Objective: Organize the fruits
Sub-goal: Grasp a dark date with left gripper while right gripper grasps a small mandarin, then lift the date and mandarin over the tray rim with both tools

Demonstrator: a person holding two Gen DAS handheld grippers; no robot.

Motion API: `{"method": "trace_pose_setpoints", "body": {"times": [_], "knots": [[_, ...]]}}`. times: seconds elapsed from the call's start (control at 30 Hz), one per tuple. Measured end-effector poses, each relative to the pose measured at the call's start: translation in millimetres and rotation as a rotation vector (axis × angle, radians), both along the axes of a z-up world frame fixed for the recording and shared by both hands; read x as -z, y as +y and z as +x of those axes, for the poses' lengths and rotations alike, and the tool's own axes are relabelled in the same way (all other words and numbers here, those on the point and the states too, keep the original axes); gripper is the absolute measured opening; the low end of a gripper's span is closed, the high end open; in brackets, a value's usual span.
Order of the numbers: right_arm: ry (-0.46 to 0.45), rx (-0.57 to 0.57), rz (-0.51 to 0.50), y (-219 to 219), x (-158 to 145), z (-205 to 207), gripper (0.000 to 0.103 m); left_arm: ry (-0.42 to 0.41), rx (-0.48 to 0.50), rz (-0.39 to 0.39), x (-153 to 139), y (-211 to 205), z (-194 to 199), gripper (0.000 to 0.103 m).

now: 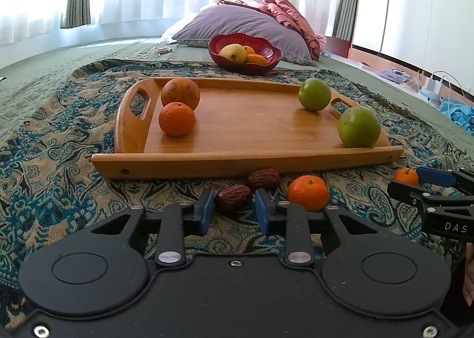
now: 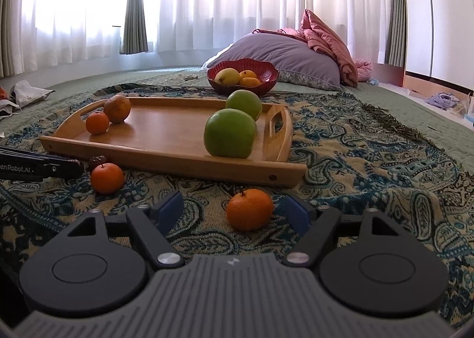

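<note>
Left wrist view: the left gripper stands open around a red date on the patterned blanket. The right gripper (spread wider) flanks a mandarin. Beyond, green apples sit on the wooden tray.

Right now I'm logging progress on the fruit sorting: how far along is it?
Partly done. The wooden tray already holds two orange citrus fruits at one end and two green apples at the other. In hand: nothing. The open left gripper frames a wrinkled dark red date; the open right gripper frames a small orange mandarin. Left: another date and another mandarin.
</note>
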State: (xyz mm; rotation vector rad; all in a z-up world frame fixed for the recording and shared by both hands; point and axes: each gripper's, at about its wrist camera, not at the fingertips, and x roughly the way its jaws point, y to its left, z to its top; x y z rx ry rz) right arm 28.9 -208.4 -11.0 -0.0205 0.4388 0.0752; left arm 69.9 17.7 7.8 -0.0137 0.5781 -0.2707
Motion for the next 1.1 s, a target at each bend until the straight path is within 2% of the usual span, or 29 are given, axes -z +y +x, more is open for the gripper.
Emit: {"method": "trace_pose_setpoints", "body": {"times": [0.23,0.33,0.4,0.7,1.1], "knots": [[-0.014,0.02,-0.006,1,1,-1,0.075,0.006,-0.011,-0.008,2,-1,3,0.029],[-0.018,0.036,-0.011,1,0,-2,0.07,0.005,-0.014,-0.012,3,-2,4,0.029],[-0.02,0.042,-0.014,1,0,-2,0.061,0.003,-0.014,-0.013,3,-3,5,0.028],[-0.007,0.058,-0.027,1,0,-2,0.041,-0.016,-0.014,-0.01,2,-4,1,0.028],[-0.028,0.076,-0.028,-1,-5,-3,0.038,-0.046,-0.017,-0.012,-8,-3,-1,0.028]]}}
